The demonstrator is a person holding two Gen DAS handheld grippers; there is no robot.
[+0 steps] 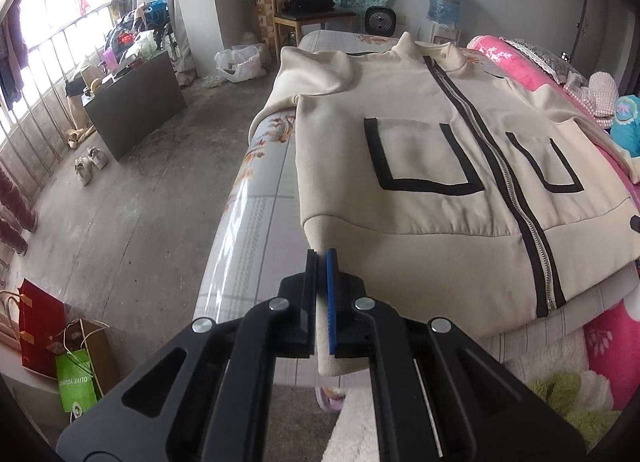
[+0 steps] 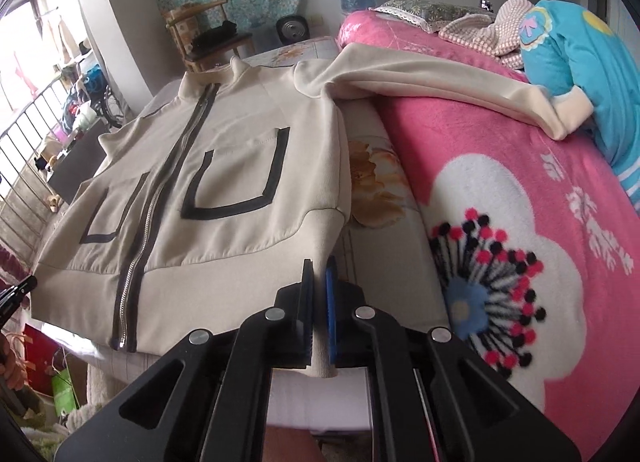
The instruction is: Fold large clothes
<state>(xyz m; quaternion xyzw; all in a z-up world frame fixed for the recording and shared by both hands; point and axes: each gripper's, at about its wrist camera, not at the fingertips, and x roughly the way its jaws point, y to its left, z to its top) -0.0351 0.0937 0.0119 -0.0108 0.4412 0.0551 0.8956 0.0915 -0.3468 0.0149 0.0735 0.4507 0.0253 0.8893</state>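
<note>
**One jacket, two grippers, each clamped on a hem corner**

One cream jacket (image 1: 420,166) lies front-up on the bed (image 1: 256,246), zipped, collar at 12 o'clock and hem nearest the cameras. It carries two pockets edged in black tape and one zipper (image 1: 516,198) running collar to hem.

Two grippers are at work. The left gripper (image 1: 321,258) has its jaws clenched on the hem corner at the jacket's left edge; cream fabric runs between the black pad and the blue pad and hangs out below them. The right gripper (image 2: 319,267) is clamped the same way on the opposite hem corner, with the ribbed band pinched between its pads.

Only the left view shows the floor at 9 o'clock — two pale shoes (image 1: 90,164), one dark low cabinet (image 1: 136,102), and three paper bags: a red one (image 1: 40,326), a green one (image 1: 76,378) and a brown one behind it. It also shows one wooden chair (image 1: 308,10) whole at 12 o'clock.

Only the right view shows the jacket's one sleeve (image 2: 452,90) stretched out toward 2 o'clock over the pink flowered blanket (image 2: 500,230) — its cuff lying against a blue plush toy (image 2: 580,74). At 9 o'clock in that view the tip of the left gripper pokes in at the frame edge.
</note>
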